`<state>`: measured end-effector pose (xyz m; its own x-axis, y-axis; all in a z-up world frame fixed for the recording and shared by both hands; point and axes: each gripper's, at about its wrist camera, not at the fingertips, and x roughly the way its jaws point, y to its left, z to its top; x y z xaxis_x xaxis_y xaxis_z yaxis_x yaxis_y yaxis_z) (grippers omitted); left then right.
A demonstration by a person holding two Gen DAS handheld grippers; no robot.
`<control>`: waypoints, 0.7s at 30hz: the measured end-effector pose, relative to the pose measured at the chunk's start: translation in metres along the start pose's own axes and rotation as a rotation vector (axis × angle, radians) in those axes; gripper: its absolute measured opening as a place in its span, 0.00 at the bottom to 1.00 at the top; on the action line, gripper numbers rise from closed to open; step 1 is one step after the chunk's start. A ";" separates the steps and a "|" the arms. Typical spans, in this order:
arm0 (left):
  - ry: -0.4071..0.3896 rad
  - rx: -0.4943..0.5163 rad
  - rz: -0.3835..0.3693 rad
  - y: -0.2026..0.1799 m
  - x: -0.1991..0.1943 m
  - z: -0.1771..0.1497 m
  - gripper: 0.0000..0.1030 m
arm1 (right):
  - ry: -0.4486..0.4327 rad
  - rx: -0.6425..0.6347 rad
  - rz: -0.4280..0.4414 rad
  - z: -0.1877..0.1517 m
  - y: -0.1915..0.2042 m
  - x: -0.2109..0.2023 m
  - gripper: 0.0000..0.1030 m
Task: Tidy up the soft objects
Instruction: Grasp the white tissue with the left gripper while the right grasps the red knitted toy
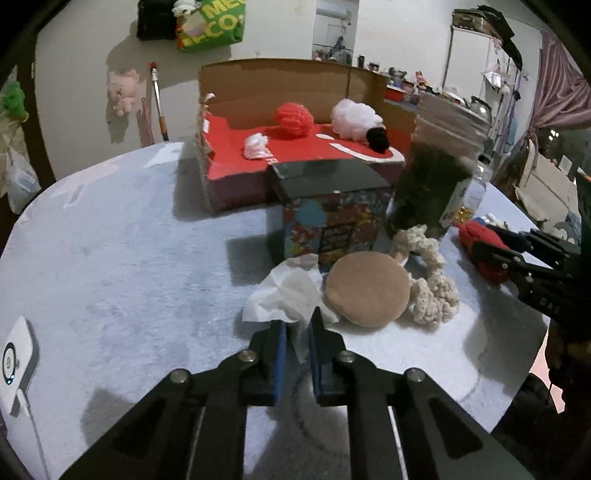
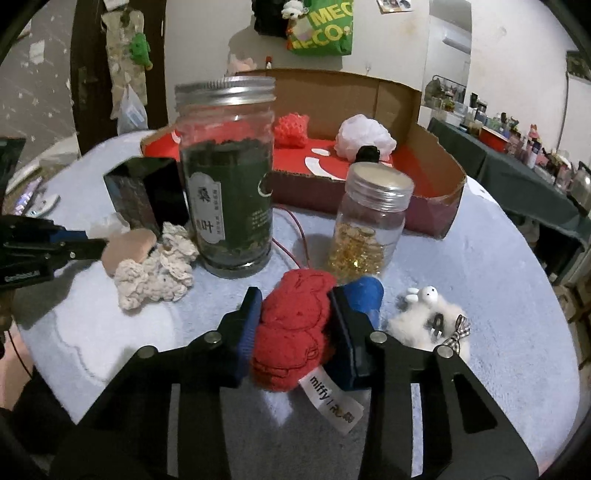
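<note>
1. Tissue (image 1: 286,291) at 12 o'clock of the left gripper (image 1: 297,325), pinched by one thin corner between its nearly closed jaws; lifting could tear it or let it slip.
2. Red knitted toy (image 2: 291,325), squeezed in the right gripper (image 2: 293,306), sits at 6 o'clock of the tall jar (image 2: 227,177); a careless swing toward the cardboard tray (image 2: 439,192) may topple the jar.

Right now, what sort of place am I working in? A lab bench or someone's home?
Most likely a lived-in home, not a lab. A green shopping bag and a pink plush toy hang on the wall, and a long side counter is crowded with bottles and household odds and ends.
</note>
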<state>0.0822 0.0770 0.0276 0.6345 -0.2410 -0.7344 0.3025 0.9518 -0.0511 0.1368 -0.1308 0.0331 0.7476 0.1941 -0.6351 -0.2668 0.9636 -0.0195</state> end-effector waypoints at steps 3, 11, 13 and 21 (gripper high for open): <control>-0.020 -0.037 -0.002 0.006 -0.012 0.001 0.10 | -0.008 0.011 0.011 0.001 -0.003 -0.006 0.34; -0.078 -0.055 -0.127 -0.017 -0.037 0.012 0.10 | -0.040 0.067 0.079 0.007 -0.012 -0.025 0.34; -0.075 -0.035 -0.167 -0.030 -0.034 0.015 0.10 | -0.041 0.080 0.107 0.009 -0.014 -0.027 0.34; -0.045 0.019 -0.272 -0.069 -0.014 0.022 0.10 | -0.023 0.086 0.167 0.011 -0.010 -0.023 0.34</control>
<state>0.0685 0.0109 0.0565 0.5594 -0.4958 -0.6643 0.4787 0.8475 -0.2293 0.1289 -0.1433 0.0568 0.7111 0.3556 -0.6065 -0.3357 0.9297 0.1515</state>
